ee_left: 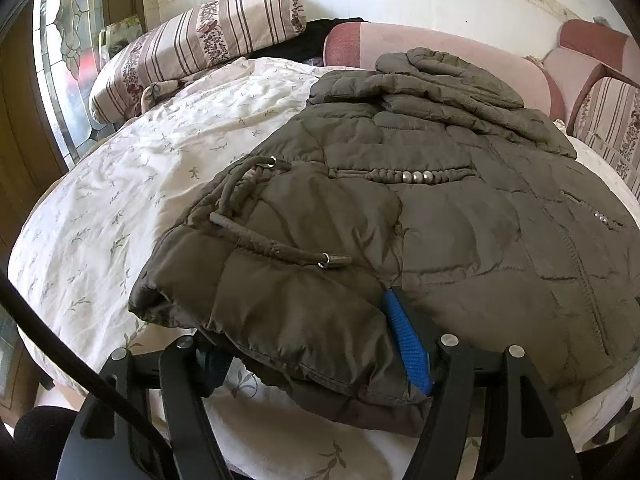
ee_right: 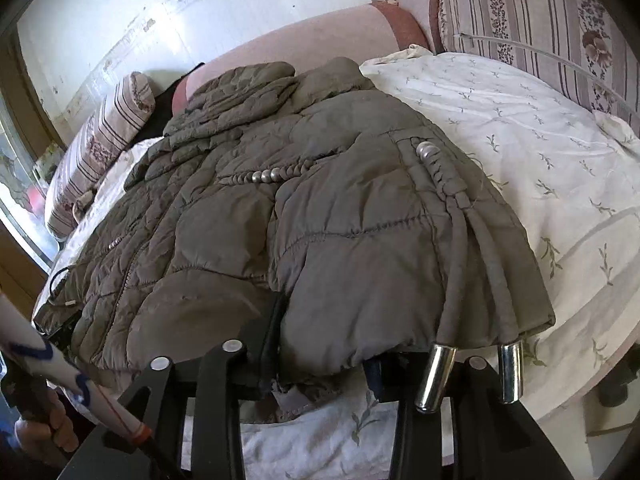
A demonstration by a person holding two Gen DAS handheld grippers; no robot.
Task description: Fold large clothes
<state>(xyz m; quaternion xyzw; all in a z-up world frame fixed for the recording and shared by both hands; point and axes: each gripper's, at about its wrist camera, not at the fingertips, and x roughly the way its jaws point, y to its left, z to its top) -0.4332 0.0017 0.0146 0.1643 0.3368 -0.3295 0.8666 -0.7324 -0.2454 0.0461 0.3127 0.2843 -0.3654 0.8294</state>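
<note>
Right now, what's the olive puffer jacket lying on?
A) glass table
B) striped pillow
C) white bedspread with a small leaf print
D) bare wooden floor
C: the olive puffer jacket is spread over the white bedspread with its small leaf sprigs; the striped pillow sits apart, further back near the wall.

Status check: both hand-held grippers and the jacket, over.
Left hand-held gripper and right hand-held gripper straddle the jacket hem. Jacket lies on the floral sheet. Drawcords dangle over right.

Jacket [ee_left: 440,216] quilted matt cloth; cord tips [ee_right: 434,376] glossy metal.
</note>
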